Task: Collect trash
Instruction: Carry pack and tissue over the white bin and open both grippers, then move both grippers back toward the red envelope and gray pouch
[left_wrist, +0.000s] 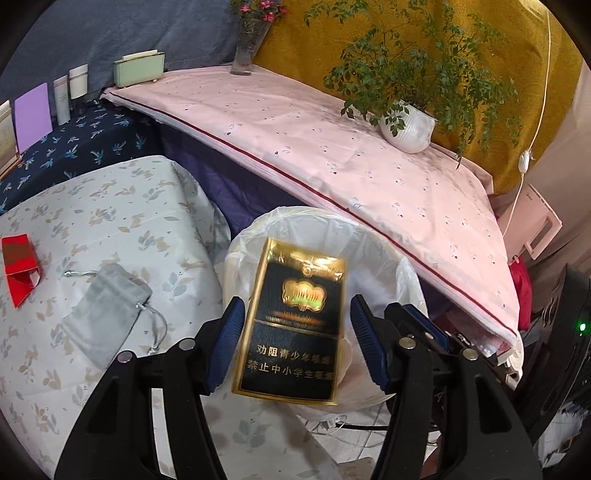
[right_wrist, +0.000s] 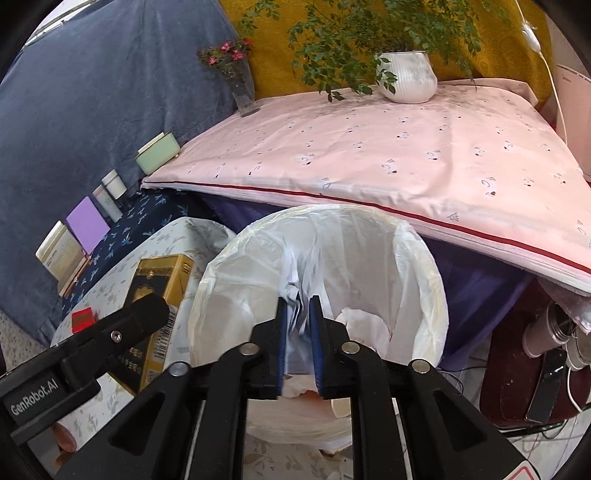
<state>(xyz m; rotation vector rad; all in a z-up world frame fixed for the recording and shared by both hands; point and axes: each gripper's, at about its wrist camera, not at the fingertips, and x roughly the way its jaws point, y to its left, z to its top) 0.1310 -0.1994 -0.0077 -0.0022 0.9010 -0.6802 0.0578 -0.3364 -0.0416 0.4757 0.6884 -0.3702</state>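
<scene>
In the left wrist view a black and gold cigarette box sits between the blue pads of my left gripper, above the rim of a bin lined with a white bag. The left pad touches the box; a gap shows at the right pad and the box is blurred. In the right wrist view my right gripper is nearly shut over the bin, on a blurred piece of white paper. The box and left gripper show at the left.
A floral-clothed table holds a red packet and a grey drawstring pouch. A pink-covered surface behind the bin bears a potted plant and a vase. Cables and a dark stool lie at the right.
</scene>
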